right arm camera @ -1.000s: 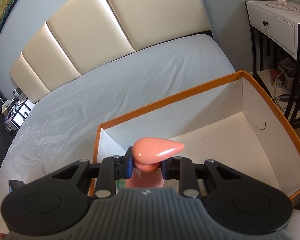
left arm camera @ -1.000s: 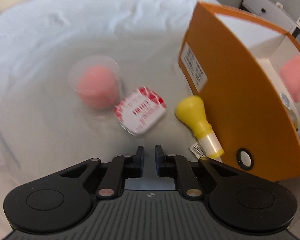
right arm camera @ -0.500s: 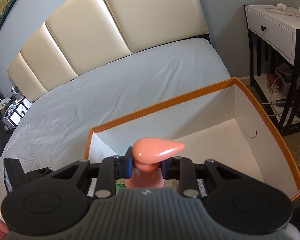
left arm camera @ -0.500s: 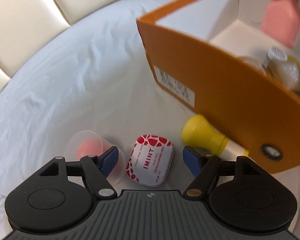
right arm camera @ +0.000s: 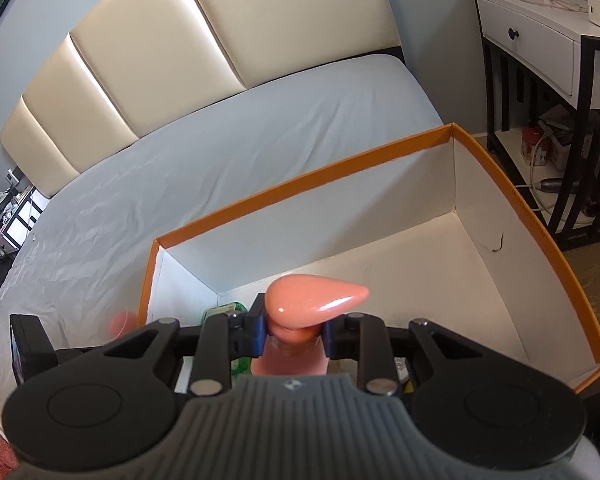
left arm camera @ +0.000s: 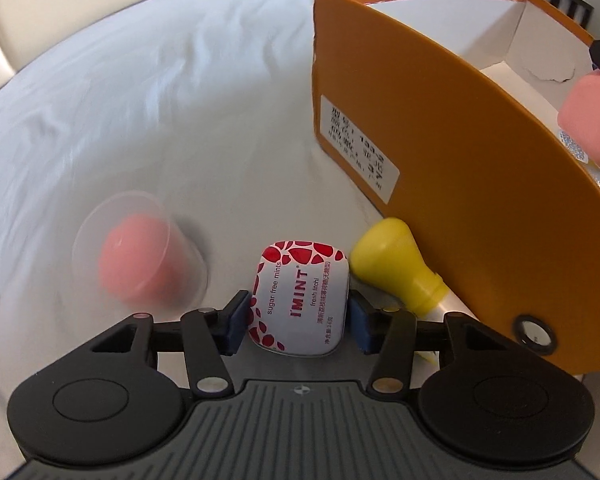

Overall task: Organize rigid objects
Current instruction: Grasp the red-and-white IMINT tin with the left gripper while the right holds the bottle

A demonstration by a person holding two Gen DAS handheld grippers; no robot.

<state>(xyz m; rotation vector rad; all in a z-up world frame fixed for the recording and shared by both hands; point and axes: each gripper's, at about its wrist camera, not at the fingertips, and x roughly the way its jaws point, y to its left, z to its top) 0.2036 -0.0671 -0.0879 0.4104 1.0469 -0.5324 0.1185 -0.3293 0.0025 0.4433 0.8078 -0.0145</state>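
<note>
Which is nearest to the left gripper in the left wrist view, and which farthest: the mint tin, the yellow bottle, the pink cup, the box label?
1. Mint tin, between the left gripper's fingers.
2. Yellow bottle, right, against the orange box.
3. Pink cup, left; close to call with the bottle.
4. Box label, upper right, farthest.

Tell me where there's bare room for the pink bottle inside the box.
The far half of the orange box is bare floor, bordered by its back and right walls. The near left corner under the right gripper is crowded, with a green item beside the pink bottle.
</note>
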